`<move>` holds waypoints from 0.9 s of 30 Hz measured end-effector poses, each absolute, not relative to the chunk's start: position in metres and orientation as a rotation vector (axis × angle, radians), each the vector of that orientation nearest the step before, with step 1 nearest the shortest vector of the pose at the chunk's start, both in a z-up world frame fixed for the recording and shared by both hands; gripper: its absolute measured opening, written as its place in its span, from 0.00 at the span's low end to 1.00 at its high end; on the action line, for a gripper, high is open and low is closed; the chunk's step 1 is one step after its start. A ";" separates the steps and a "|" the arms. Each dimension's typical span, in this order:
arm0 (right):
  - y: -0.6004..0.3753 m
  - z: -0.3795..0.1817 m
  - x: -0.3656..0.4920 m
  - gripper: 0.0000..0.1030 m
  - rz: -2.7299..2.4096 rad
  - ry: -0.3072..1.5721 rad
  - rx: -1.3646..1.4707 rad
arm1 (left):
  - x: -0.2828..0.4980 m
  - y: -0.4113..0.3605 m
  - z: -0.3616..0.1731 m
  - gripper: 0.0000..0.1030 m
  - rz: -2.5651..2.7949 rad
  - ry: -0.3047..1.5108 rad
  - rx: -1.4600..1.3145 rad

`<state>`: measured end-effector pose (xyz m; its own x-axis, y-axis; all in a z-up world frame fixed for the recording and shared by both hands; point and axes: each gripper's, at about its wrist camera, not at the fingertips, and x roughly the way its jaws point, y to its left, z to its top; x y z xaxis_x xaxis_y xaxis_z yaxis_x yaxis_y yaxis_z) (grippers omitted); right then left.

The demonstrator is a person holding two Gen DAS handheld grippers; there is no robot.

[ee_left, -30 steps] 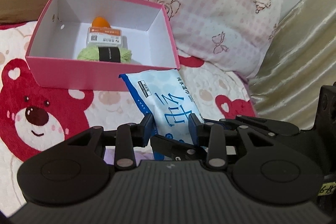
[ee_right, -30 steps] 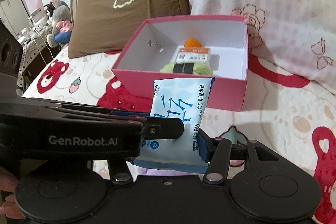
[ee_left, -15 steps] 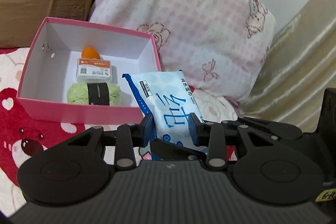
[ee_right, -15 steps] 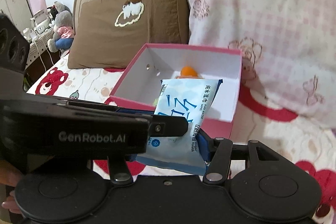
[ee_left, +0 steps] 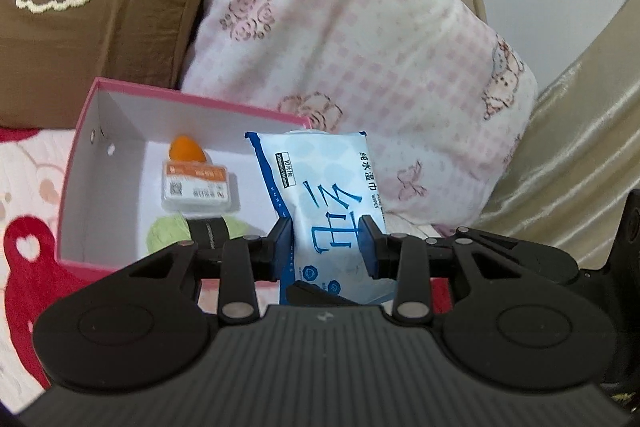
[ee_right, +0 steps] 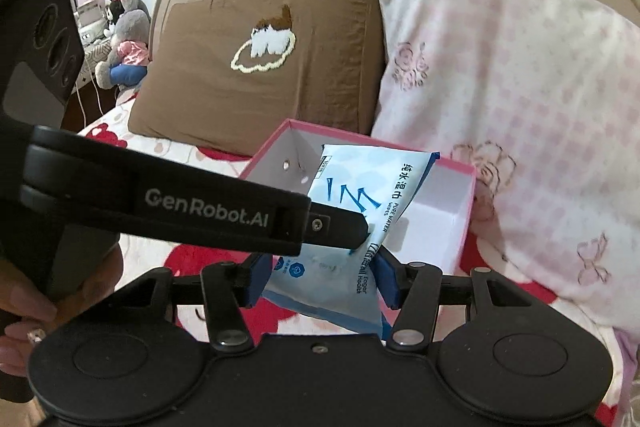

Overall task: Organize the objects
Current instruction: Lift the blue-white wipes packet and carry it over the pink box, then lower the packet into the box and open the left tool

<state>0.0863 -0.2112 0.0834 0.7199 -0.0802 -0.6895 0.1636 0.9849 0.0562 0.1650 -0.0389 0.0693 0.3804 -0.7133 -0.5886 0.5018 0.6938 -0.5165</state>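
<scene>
STEP: place wipes pack point(ee_left: 324, 203) in pink box point(ee_left: 80, 163) | STATE: left hand-held gripper point(ee_left: 326, 247) and right hand-held gripper point(ee_right: 320, 267) both clenched on pack, held above box's right half | METHOD: lower onto bare floor beside yarn point(ee_left: 168, 233), release both together.

I saw a brown pillow point(ee_right: 256, 75) upper left, pink pillow point(ee_right: 520, 99) right, and plush toy point(ee_right: 124, 43) far left.

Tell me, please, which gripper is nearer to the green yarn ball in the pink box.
Left, probably. The left gripper clamps the wipes pack right beside the green yarn ball; the right gripper clamps the same pack from farther right.
</scene>
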 end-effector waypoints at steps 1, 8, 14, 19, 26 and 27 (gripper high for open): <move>-0.213 0.083 0.090 0.58 -0.133 0.749 0.122 | 0.170 -0.039 0.069 0.32 -0.785 0.883 -0.272; -0.235 0.064 0.113 0.56 -0.161 0.672 0.225 | 0.212 -0.051 0.050 0.32 -0.784 0.896 -0.301; -0.253 0.033 0.141 0.56 -0.220 0.697 0.187 | 0.258 -0.071 0.009 0.32 -0.794 0.973 -0.376; -0.274 0.009 0.162 0.56 -0.245 0.748 0.149 | 0.288 -0.087 -0.023 0.32 -0.805 1.053 -0.416; -0.292 -0.022 0.192 0.56 -0.247 0.850 0.054 | 0.314 -0.109 -0.055 0.30 -0.768 1.121 -0.421; -0.295 -0.026 0.196 0.56 -0.247 0.864 0.054 | 0.317 -0.112 -0.059 0.29 -0.761 1.131 -0.417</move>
